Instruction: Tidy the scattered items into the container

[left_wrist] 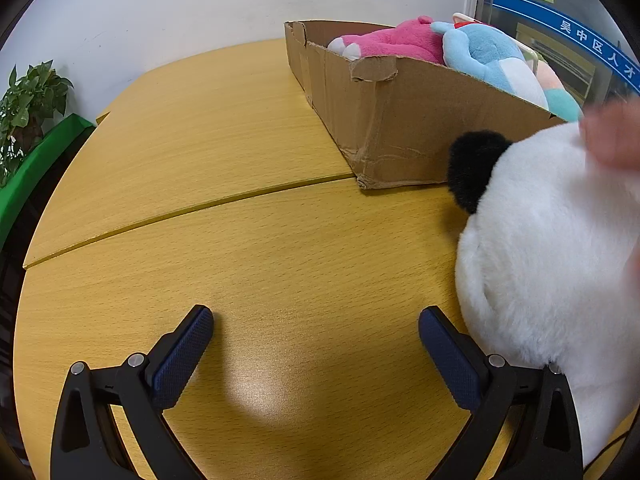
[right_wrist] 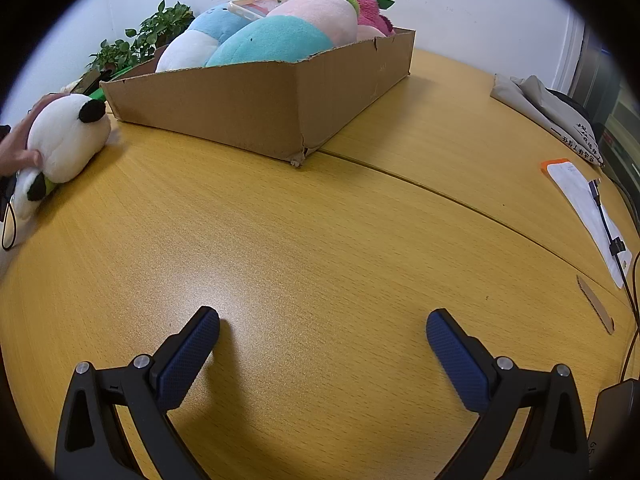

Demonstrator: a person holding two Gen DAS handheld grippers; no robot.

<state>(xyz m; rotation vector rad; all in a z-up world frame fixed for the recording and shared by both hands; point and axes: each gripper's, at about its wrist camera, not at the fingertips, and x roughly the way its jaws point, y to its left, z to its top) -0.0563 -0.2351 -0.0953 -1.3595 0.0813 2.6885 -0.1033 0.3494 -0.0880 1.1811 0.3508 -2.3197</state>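
Both the left gripper (left_wrist: pixel 316 320) and right gripper (right_wrist: pixel 323 322) hang spread and empty over the worktop (right_wrist: pixel 320 240). A bare hand (right_wrist: pixel 18 146) touches the panda plush (right_wrist: pixel 66 140), lying just left of the cardboard box (right_wrist: pixel 256 104) holding other plush toys (right_wrist: pixel 272 42).

Bright, even light — fisheye-warped edges

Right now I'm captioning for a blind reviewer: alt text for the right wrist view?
An open, empty right gripper hovers over a wooden table. Beyond it sits a cardboard box full of plush toys; at far left a hand touches a panda plush outside the box.
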